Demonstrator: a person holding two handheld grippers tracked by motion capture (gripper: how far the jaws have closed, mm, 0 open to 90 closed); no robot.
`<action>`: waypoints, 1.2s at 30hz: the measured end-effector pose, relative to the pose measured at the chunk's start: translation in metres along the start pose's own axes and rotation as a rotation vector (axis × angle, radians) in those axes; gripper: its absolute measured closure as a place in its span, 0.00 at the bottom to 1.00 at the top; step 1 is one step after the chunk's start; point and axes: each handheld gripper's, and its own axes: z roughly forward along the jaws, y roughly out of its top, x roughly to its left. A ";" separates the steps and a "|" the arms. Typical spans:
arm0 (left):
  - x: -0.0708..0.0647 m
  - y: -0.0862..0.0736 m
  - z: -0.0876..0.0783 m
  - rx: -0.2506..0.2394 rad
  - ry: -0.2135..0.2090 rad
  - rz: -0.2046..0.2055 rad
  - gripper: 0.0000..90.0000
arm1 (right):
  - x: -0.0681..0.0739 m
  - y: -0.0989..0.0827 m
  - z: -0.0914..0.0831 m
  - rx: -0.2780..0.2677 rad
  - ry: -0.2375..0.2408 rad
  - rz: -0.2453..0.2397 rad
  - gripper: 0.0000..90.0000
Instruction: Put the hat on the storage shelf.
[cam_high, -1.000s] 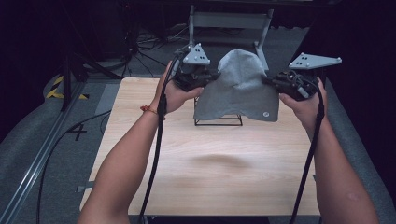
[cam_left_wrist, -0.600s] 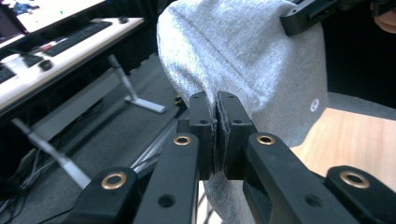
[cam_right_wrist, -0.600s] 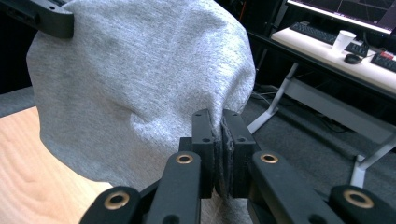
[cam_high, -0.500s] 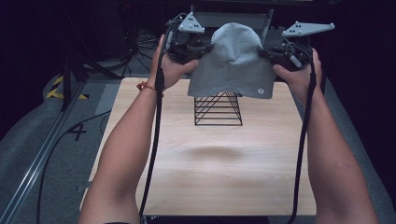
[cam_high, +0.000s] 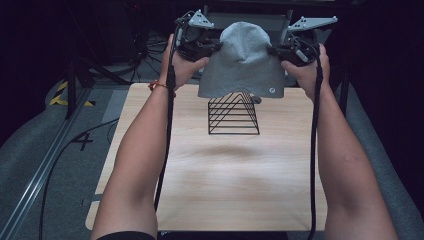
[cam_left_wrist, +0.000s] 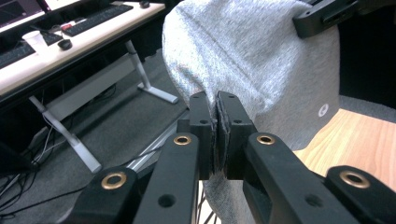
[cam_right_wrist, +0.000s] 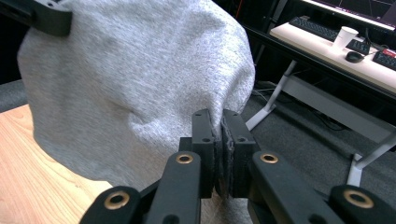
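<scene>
Over the wooden table (cam_high: 220, 190), one grey beanie (cam_high: 243, 60) hangs above one wire rack (cam_high: 233, 114), both grippers' jaws clamped on it.

grey beanie (cam_high: 243, 57) | hanging stretched, airborne | above black wire rack (cam_high: 233, 114)

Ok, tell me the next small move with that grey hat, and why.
Probably lower the grey hat onto the black wire rack. The left gripper and right gripper each pinch an edge, holding it spread in the air just above the rack's peak.
</scene>
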 end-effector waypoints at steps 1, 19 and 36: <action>0.001 -0.001 0.002 0.003 -0.005 -0.002 0.95 | -0.001 -0.001 0.001 0.001 0.000 0.002 0.94; 0.002 -0.014 0.023 0.020 -0.048 -0.012 0.95 | -0.012 -0.029 0.018 -0.006 0.041 0.051 0.94; -0.019 -0.022 -0.010 -0.040 -0.096 0.009 0.95 | 0.000 -0.041 -0.010 -0.043 0.063 0.046 0.94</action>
